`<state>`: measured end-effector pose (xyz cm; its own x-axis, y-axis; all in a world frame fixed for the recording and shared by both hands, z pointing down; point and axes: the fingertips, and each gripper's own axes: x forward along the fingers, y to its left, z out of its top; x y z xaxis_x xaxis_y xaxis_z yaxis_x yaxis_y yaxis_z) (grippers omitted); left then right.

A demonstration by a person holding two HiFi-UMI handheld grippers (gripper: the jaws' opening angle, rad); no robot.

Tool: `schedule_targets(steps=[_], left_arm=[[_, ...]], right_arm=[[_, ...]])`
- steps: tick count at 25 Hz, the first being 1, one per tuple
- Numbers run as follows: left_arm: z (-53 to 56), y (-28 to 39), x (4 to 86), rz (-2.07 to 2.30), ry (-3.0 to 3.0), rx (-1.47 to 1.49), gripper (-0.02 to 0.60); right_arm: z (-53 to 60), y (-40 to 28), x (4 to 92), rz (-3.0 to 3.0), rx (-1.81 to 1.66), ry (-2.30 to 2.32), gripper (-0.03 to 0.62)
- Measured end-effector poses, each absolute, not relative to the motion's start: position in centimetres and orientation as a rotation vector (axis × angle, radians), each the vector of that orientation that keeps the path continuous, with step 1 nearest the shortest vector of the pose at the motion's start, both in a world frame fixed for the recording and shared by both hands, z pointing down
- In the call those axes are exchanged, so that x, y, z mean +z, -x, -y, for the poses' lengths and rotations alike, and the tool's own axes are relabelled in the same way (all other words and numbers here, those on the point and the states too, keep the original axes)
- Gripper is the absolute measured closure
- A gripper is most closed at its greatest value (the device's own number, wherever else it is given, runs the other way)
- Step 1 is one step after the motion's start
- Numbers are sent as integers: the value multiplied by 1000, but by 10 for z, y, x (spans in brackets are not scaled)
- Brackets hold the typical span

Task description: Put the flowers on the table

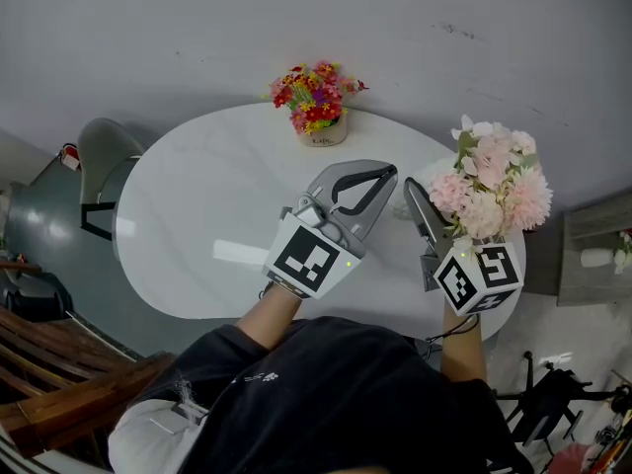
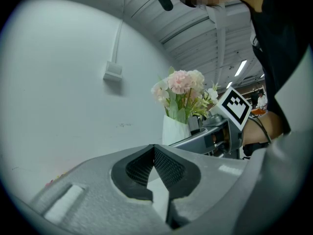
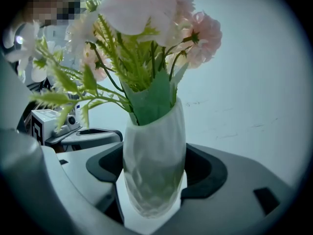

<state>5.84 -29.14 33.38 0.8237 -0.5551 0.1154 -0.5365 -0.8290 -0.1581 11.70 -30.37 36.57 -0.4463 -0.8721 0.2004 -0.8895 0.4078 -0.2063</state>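
Pink flowers (image 1: 492, 181) stand in a white faceted vase (image 3: 154, 170). My right gripper (image 1: 439, 203) is shut on the vase, one dark pad on each side of its lower body, over the right end of the white oval table (image 1: 197, 215). From the head view the blooms hide the vase and one jaw. I cannot tell if the vase's base touches the tabletop. My left gripper (image 1: 387, 174) hovers over the middle of the table, shut with its tips meeting and nothing between them. The left gripper view shows the vase (image 2: 173, 129) and the right gripper (image 2: 215, 136) to its right.
A small pot of red and yellow flowers (image 1: 316, 102) stands at the table's far edge by the grey wall. A grey chair (image 1: 99, 156) is at the table's left end. Wooden slats (image 1: 49, 363) lie lower left. A shelf (image 1: 592, 255) is at the right.
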Motion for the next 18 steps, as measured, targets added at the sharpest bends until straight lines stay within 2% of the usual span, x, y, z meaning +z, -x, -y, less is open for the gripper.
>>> schedule_targets(steps=[18], left_arm=[[288,-60,334,-929,2873,-232,583]], right_arm=[[304,-120,365,2604,426,-1572,230]])
